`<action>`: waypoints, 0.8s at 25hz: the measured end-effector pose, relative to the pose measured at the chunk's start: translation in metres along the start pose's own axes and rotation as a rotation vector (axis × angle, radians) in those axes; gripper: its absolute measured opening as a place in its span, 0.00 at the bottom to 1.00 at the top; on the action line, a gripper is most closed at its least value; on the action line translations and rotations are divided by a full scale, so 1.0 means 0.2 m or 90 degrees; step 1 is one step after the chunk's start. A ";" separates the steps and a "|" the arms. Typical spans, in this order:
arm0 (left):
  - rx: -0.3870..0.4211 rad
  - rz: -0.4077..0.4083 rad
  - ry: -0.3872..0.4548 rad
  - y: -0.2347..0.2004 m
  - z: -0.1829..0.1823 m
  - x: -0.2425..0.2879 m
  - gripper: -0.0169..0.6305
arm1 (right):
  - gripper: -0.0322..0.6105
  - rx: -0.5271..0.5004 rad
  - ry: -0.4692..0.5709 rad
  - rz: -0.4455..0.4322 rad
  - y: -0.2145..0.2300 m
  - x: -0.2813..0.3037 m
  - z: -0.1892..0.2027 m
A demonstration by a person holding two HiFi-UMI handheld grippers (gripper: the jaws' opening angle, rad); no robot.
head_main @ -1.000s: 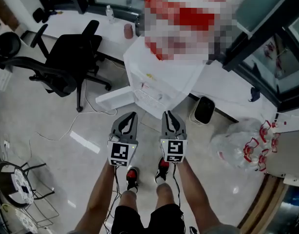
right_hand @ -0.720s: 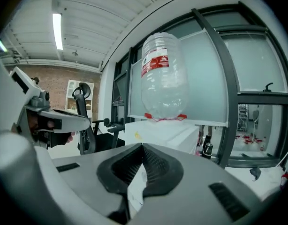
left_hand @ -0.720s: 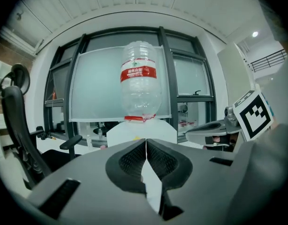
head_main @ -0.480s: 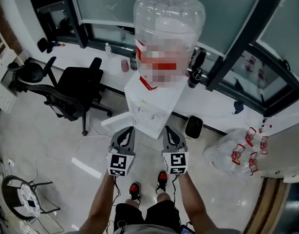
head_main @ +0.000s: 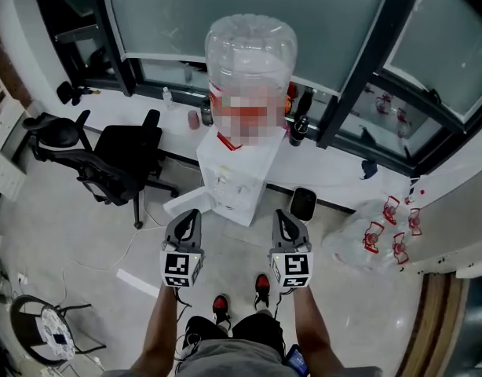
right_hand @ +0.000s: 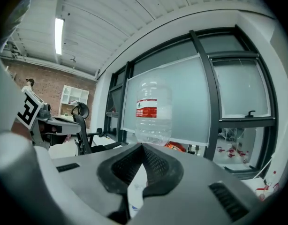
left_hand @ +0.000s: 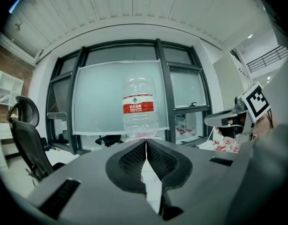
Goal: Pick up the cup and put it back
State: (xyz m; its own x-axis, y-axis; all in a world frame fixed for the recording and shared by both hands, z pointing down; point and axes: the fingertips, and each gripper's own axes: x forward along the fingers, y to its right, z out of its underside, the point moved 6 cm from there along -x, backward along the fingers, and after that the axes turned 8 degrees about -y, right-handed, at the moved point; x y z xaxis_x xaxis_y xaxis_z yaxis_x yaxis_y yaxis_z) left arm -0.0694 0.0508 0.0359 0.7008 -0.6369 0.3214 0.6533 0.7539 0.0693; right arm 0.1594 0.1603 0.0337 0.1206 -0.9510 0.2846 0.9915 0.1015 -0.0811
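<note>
head view has both tools held low in front of the water dispenser (head_main: 229, 175); the left gripper (head_main: 186, 217) and the right gripper (head_main: 285, 218) each have their jaws pressed together with nothing between them; what looks like the cup (head_main: 193, 119), small and pinkish, stands on the white desk (head_main: 139, 104) just left of the dispenser, well apart from either tool; as i judge it, reaching in with jaws unparted would knock the cup over; the office chair (head_main: 119, 159) left of the dispenser could crowd that approach.
</note>
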 end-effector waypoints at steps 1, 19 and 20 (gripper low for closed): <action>0.003 0.001 -0.007 0.00 0.01 -0.03 0.06 | 0.08 -0.004 0.001 0.005 0.00 -0.04 -0.01; 0.012 -0.001 0.000 0.00 0.02 -0.26 0.06 | 0.08 0.001 0.011 0.027 -0.13 -0.28 0.03; 0.012 -0.001 0.002 0.00 0.02 -0.27 0.06 | 0.08 0.000 0.011 0.027 -0.13 -0.28 0.03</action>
State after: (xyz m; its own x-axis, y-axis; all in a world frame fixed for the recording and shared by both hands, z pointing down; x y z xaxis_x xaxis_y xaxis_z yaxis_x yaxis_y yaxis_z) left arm -0.1076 0.0856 0.0225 0.7000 -0.6390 0.3188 0.6497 0.7552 0.0872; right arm 0.1263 0.2124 0.0263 0.1611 -0.9510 0.2641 0.9857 0.1414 -0.0919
